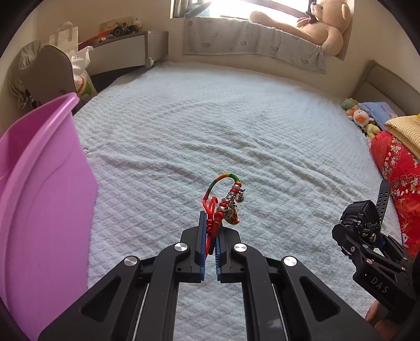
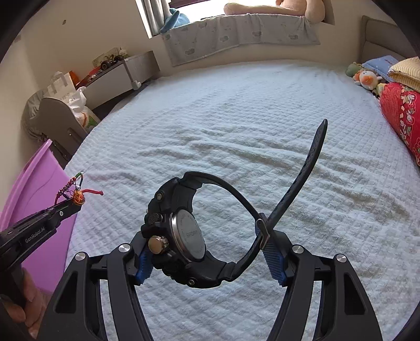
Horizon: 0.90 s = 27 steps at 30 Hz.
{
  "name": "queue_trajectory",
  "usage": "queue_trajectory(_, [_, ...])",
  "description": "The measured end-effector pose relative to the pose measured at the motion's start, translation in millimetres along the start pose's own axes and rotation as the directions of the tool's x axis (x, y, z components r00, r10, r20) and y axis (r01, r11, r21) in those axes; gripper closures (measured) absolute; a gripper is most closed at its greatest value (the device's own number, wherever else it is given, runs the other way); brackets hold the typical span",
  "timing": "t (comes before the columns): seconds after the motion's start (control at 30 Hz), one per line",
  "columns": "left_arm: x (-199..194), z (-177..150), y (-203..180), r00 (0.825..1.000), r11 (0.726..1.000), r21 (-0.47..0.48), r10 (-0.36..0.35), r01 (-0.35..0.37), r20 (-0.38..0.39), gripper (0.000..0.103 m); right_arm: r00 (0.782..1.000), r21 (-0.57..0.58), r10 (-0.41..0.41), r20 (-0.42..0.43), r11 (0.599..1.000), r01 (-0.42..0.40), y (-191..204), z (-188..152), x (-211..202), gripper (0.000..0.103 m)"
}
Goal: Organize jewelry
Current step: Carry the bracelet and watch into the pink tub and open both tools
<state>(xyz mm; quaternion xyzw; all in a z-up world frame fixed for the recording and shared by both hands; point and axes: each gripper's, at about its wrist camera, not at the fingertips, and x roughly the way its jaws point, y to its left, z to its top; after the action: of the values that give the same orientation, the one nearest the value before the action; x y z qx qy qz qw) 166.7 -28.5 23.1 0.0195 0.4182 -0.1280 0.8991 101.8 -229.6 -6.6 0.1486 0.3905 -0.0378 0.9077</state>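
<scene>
My left gripper is shut on a red cord bracelet with silver beads and a rainbow loop, held above the white bedspread. The bracelet also shows in the right wrist view at the tip of the left gripper. My right gripper is shut on a black sport watch, its pads pressing the case and the buckled strap; the loose strap end sticks up. In the left wrist view the watch is at the right.
A pink plastic bin stands close on the left, also in the right wrist view. A red floral quilt and soft toys lie at the right. A teddy bear sits on the window ledge.
</scene>
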Motion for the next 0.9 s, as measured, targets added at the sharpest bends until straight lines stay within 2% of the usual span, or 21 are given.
queue_trajectory(0.23, [-72.4, 6.4, 33.1, 0.998, 0.999, -0.039, -0.008, 0.01, 0.066, 0.097, 0.996, -0.068, 0.084, 0.036, 0.994, -0.081, 61.3, 14.7, -38.8, 0.037])
queue_trajectory(0.47, [-133.3, 19.1, 91.8, 0.988, 0.995, -0.076, 0.081, -0.072, 0.13, 0.097, 0.974, -0.161, 0.219, 0.053, 0.965, -0.208, 145.9, 40.5, -54.4, 0.037])
queue_trajectory(0.67, [-149.1, 23.7, 161.3, 0.975, 0.97, -0.171, 0.192, -0.171, 0.114, 0.097, 0.946, -0.236, 0.323, 0.019, 0.921, -0.31, 217.3, 58.2, -46.9, 0.037])
queue_trajectory(0.9, [-136.0, 14.7, 228.7, 0.955, 0.925, -0.261, 0.294, -0.276, 0.032, 0.097, 0.908, -0.338, 0.41, -0.086, 0.845, -0.414, 295.8, 61.8, -21.3, 0.037])
